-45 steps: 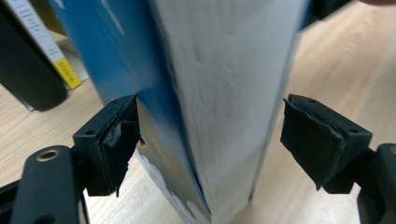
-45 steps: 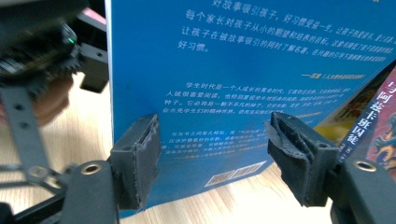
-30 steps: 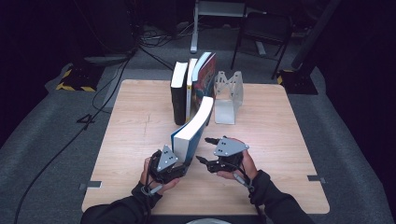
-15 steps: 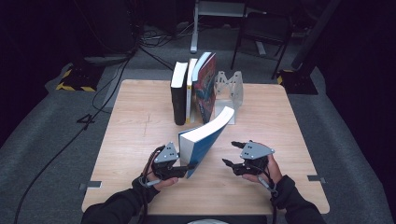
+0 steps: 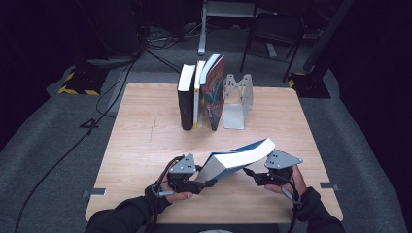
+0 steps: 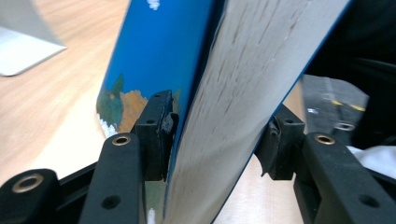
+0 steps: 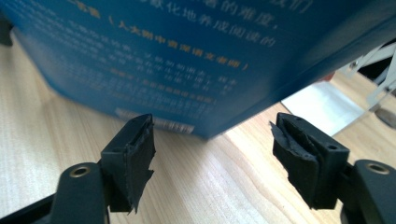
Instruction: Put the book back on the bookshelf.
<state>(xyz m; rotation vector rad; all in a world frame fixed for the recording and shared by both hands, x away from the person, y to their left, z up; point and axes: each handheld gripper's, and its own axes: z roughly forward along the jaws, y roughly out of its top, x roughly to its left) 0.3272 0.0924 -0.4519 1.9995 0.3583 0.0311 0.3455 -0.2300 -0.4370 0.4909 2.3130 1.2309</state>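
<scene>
Left claw [image 5: 201, 183] clamps tilted blue book [image 5: 238, 158] (right claw [image 5: 252, 175] seemingly open).

Recording studio or lab: black-draped surrounds, grey carpet and loose black cables [image 5: 145, 53] behind the square light wooden table [image 5: 145, 131], metal stand base [image 5: 228, 9] beyond it
</scene>
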